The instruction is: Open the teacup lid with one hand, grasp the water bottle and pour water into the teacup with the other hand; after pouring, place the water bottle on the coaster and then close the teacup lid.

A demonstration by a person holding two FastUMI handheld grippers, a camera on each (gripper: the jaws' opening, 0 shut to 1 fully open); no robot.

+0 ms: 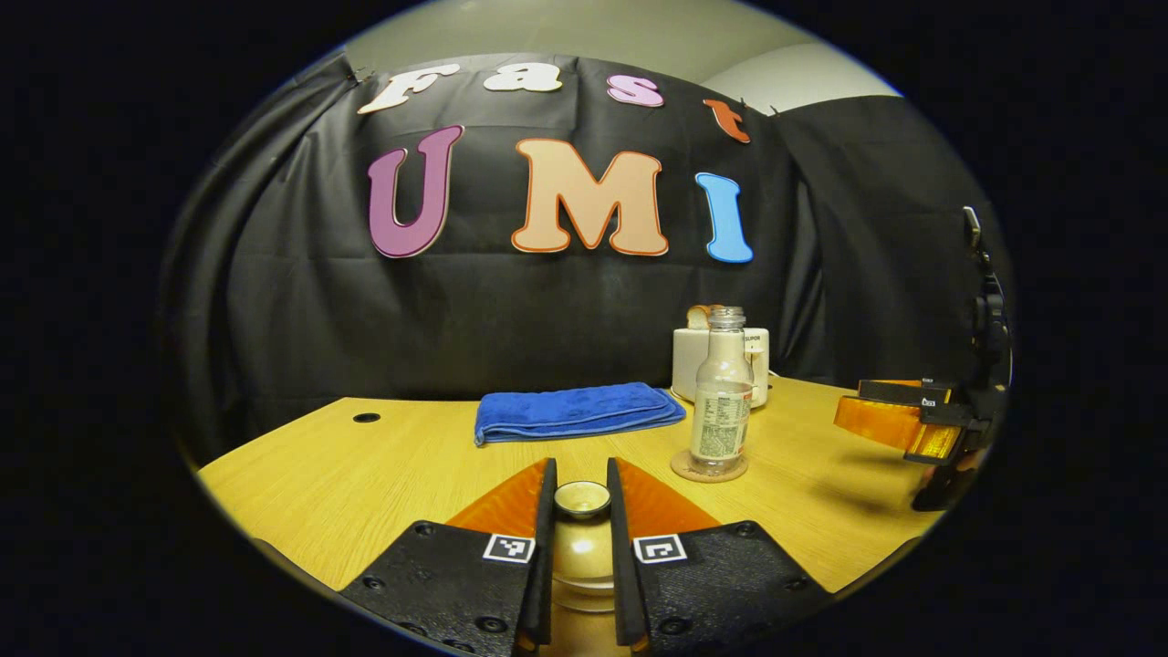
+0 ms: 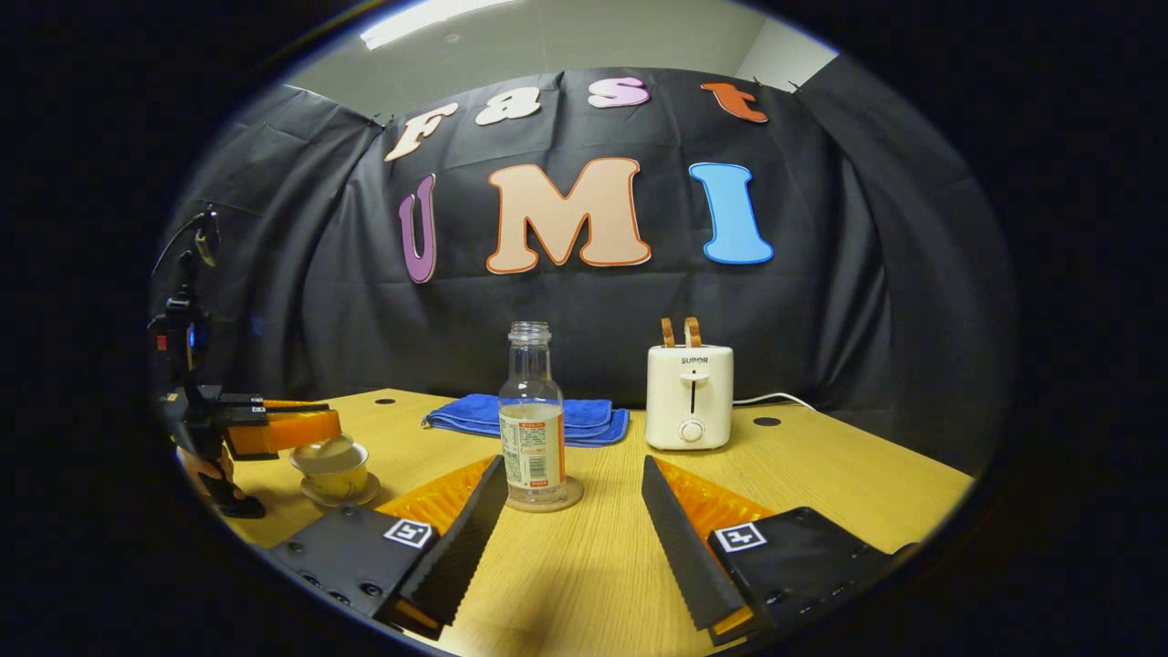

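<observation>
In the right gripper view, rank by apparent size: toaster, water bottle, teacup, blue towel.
1. Water bottle, though being nearest inflates it.
2. Toaster and blue towel: too close to rank, towel partly hidden.
3. Teacup, smallest.

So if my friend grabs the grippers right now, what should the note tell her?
Left gripper: shut on the lid knob, lid over the teacup; whether it is seated is unclear.
Right gripper: open, holding nothing, pointed at the water bottle.
The bottle stands capless on its coaster, in front of the blue towel and beside the toaster.
Pouring can't be judged.
Left: seat the lid if needed, then release.
</observation>
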